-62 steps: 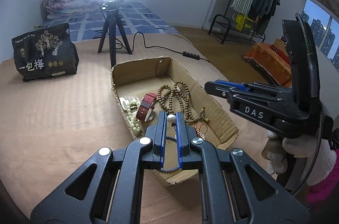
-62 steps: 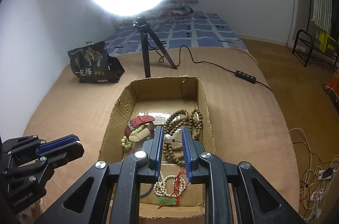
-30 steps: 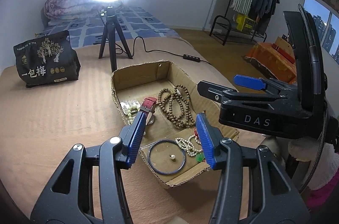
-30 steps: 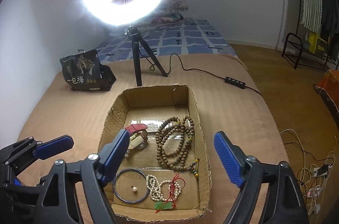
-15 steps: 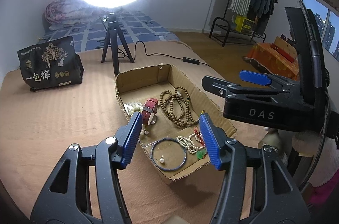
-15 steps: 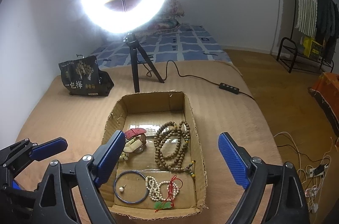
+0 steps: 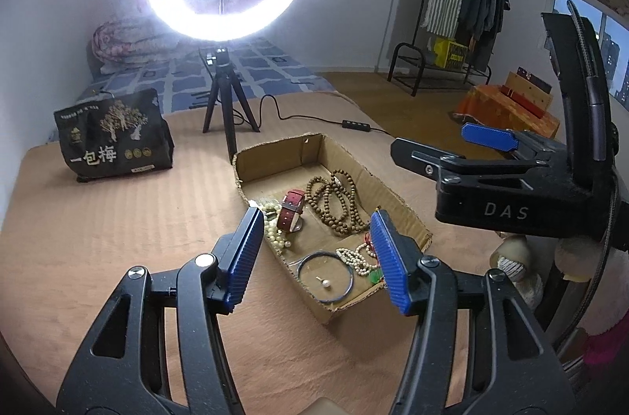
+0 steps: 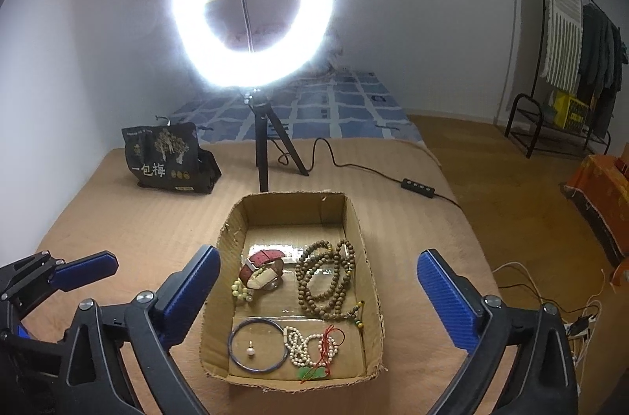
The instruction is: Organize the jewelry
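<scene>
My left gripper (image 7: 314, 259) empty, jaws apart; right gripper (image 8: 314, 301) empty, jaws just opening wide. Pearl (image 8: 250, 350) lies inside bangle (image 8: 257, 345), box's (image 8: 293, 201) near left corner, on bed (image 8: 118, 218).

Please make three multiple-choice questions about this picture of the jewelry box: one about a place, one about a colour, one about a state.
1. Where does the small pearl lie?
A. inside the blue bangle
B. on the watch
C. outside the box

2. What colour is the watch strap?
A. green
B. red
C. black

3. How is the right tool?
A. shut on beads
B. open, empty
C. shut, empty

Answers:
1 A: the pearl rests within the bangle in the box.
2 B: the watch strap is red.
3 B: the right tool has pads far apart, nothing between.
</scene>
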The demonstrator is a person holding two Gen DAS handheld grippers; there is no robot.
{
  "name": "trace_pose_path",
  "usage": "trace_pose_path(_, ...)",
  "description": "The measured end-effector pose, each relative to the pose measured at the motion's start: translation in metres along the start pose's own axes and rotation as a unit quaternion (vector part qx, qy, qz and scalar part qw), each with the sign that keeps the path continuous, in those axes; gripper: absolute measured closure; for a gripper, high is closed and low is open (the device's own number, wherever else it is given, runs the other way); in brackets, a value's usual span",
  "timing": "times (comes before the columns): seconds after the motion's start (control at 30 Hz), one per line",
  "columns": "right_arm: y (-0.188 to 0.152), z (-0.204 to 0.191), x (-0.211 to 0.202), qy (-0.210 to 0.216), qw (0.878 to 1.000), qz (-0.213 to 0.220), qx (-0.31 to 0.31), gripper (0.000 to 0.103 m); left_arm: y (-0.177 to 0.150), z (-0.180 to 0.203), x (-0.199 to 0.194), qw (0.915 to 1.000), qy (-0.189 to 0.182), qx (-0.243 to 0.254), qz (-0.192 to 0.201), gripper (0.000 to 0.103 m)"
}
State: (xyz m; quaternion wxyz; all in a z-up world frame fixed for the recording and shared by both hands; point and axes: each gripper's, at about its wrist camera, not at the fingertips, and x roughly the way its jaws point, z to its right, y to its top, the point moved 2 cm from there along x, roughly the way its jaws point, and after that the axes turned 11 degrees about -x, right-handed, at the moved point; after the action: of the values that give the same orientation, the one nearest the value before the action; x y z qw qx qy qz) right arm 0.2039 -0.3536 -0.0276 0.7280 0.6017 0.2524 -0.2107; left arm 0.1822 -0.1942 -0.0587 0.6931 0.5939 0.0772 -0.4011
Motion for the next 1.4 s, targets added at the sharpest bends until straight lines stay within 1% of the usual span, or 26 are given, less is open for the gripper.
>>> trace_pose_path(0.03, 0.0, -0.001, -0.003, -0.001, 1.0, 0.002, -0.001, 0.001, 0.0, 0.0, -0.004, 1.0, 0.001, 0.001, 0.002, 0.042)
trace_pose_path(0.07, 0.0, -0.002, -0.007, -0.004, 1.0, 0.005, -0.003, 0.0, 0.0, -0.001, -0.007, 1.0, 0.0, 0.001, 0.005, 0.036)
trace_pose_path(0.1, 0.0, -0.004, -0.01, -0.006, 1.0, 0.006, -0.005, 0.0, 0.0, -0.002, -0.01, 1.0, 0.0, 0.0, 0.009, 0.034)
trace_pose_path(0.3, -0.003, -0.009, -0.028, -0.019, 1.0, 0.012, -0.007, 0.0, -0.006, -0.003, -0.028, 0.9996, 0.012, 0.009, 0.023, 0.034)
trace_pose_path(0.4, -0.005, -0.009, -0.038, -0.03, 0.999, 0.016, -0.005, 0.0, -0.011, -0.002, -0.033, 0.9995, 0.016, 0.017, 0.022, 0.034)
trace_pose_path(0.57, -0.008, -0.015, -0.053, -0.041, 0.999, 0.024, -0.008, 0.0, -0.017, -0.002, -0.043, 0.9996, 0.012, 0.017, 0.02, 0.033)
trace_pose_path(0.67, -0.01, -0.019, -0.059, -0.046, 0.999, 0.026, -0.014, 0.0, -0.019, -0.002, -0.051, 0.9993, 0.014, 0.02, 0.029, 0.021)
trace_pose_path(0.7, -0.011, -0.021, -0.061, -0.049, 0.998, 0.026, -0.016, 0.0, -0.02, -0.002, -0.054, 0.9989, 0.018, 0.023, 0.036, 0.019)
trace_pose_path(0.77, -0.013, -0.022, -0.063, -0.051, 0.998, 0.027, -0.015, 0.0, -0.021, -0.002, -0.057, 0.9982, 0.024, 0.032, 0.044, 0.019)
trace_pose_path(0.83, -0.014, -0.022, -0.065, -0.052, 0.998, 0.028, -0.011, 0.0, -0.023, -0.002, -0.059, 0.998, 0.026, 0.038, 0.042, 0.018)
trace_pose_path(1.0, -0.016, -0.02, -0.07, -0.066, 0.997, 0.034, -0.002, 0.0, -0.026, -0.005, -0.061, 0.9982, 0.031, 0.038, 0.036, 0.018)
trace_pose_path(1.13, -0.017, -0.019, -0.073, -0.069, 0.997, 0.034, 0.006, 0.0, -0.027, -0.007, -0.064, 0.9983, 0.033, 0.035, 0.033, 0.017)
trace_pose_path(1.17, -0.018, -0.02, -0.074, -0.07, 0.997, 0.034, 0.006, 0.0, -0.027, -0.008, -0.065, 0.9983, 0.033, 0.033, 0.033, 0.015)
trace_pose_path(1.27, -0.018, -0.021, -0.078, -0.073, 0.997, 0.038, 0.006, 0.0, -0.026, -0.01, -0.071, 0.998, 0.033, 0.028, 0.045, 0.003)
trace_pose_path(1.33, -0.019, -0.023, -0.08, -0.077, 0.996, 0.041, 0.005, 0.0, -0.025, -0.01, -0.075, 0.9973, 0.038, 0.026, 0.056, 0.002)
trace_pose_path(1.4, -0.019, -0.023, -0.082, -0.077, 0.996, 0.043, 0.006, 0.0, -0.023, -0.01, -0.076, 0.9969, 0.045, 0.029, 0.057, 0.002)
